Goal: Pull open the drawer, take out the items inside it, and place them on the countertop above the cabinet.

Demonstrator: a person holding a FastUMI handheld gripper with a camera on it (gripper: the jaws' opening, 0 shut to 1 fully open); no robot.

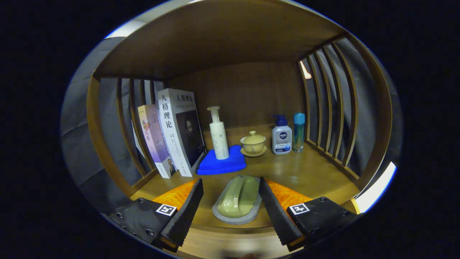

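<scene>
Item under handling: a green-handled scrubbing brush (pixel 238 197) with a grey pad base is lying on the table (pixel 309 172), the wooden top of the cabinet, near its front edge.
Bearing: the brush is sitting directly between the fingers of the hand-held gripper (pixel 231 208), its far end reaching just ahead of them.
Long axis: it is running roughly along the fingers' line, leaning slightly toward the right finger at the far end.
Hand-held gripper: the fingers are standing wide, one on each side of the brush; I cannot tell whether either is touching it, and neither appears to be pressing.
Judgement: this item seems to be resting on the surface already; a straight withdrawal along the axis looks likely to clear it.
Beyond: two books (pixel 172 133), a blue cloth (pixel 222 163) carrying a pump bottle (pixel 218 135), a lidded cup (pixel 253 143) and two small bottles (pixel 287 136) are standing well behind.
</scene>
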